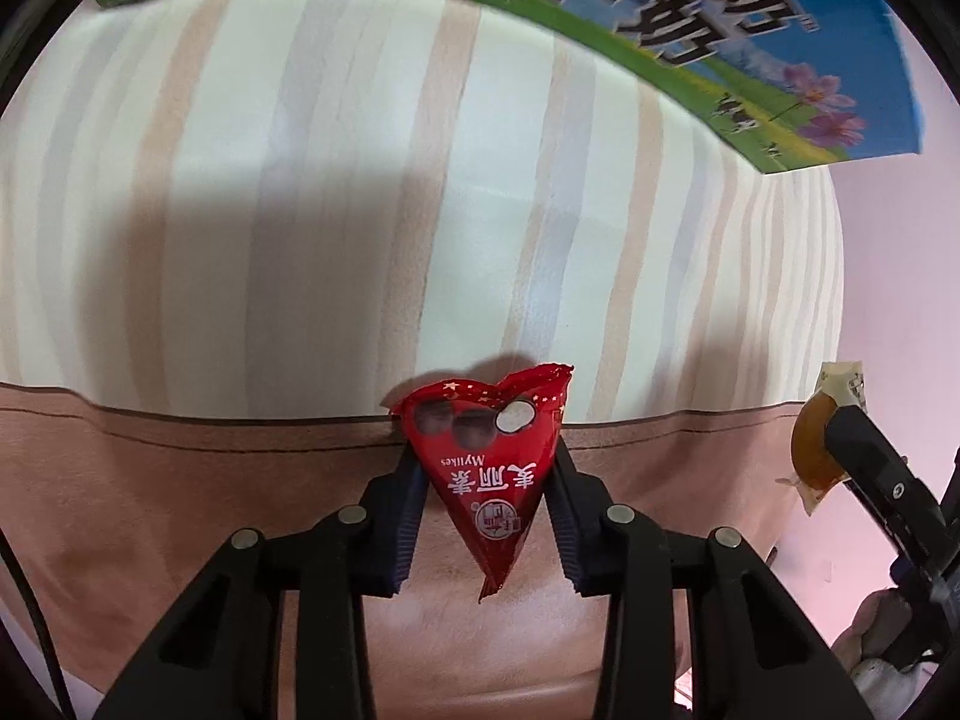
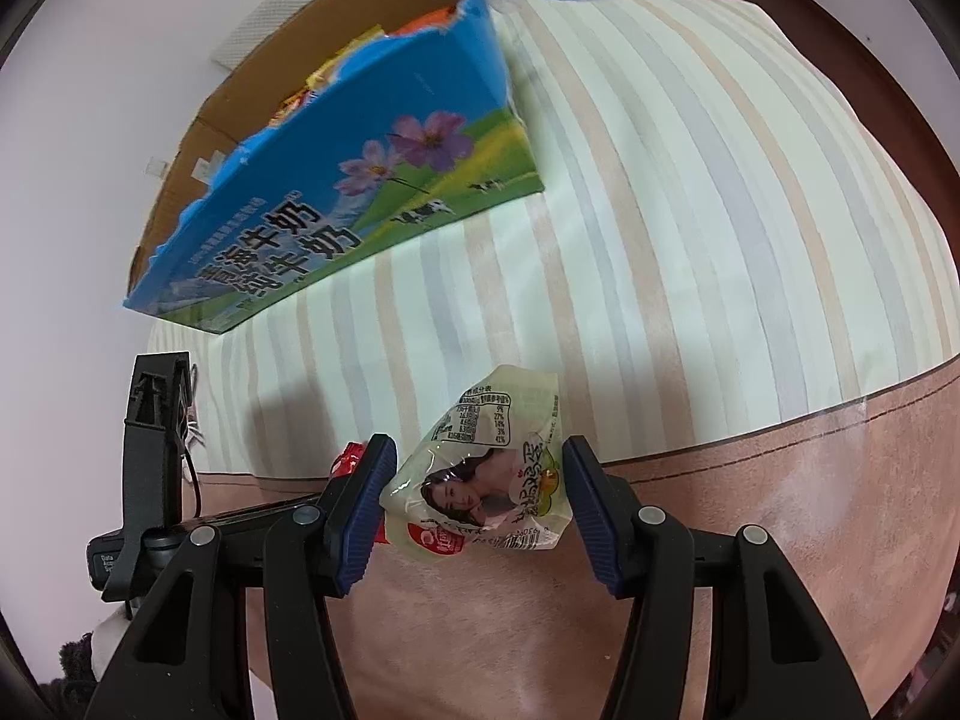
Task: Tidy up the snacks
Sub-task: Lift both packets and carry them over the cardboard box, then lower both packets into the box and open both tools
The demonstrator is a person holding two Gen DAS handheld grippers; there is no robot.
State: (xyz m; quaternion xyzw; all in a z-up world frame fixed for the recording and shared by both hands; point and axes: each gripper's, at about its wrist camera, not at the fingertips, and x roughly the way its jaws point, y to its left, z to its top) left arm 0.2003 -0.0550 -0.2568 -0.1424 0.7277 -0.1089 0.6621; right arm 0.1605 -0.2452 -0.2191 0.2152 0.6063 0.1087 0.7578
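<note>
My left gripper (image 1: 483,450) is shut on a red triangular chocolate snack packet (image 1: 489,468), held above the bed's edge. My right gripper (image 2: 477,468) is shut on a pale, clear-wrapped snack packet (image 2: 486,480) with a woman's picture on it. That packet also shows at the right of the left wrist view (image 1: 819,444). A blue and green milk carton box (image 2: 360,180), open on top with several snacks inside, stands on the striped bedspread (image 2: 690,210). It also shows in the left wrist view (image 1: 690,30). The left gripper's side and a bit of red packet (image 2: 351,457) show in the right wrist view.
The bed has a striped cream cover over a pinkish-brown border (image 1: 150,480). A pale wall (image 2: 90,150) lies behind the box. A dark wooden bed frame (image 2: 840,18) curves at the far right.
</note>
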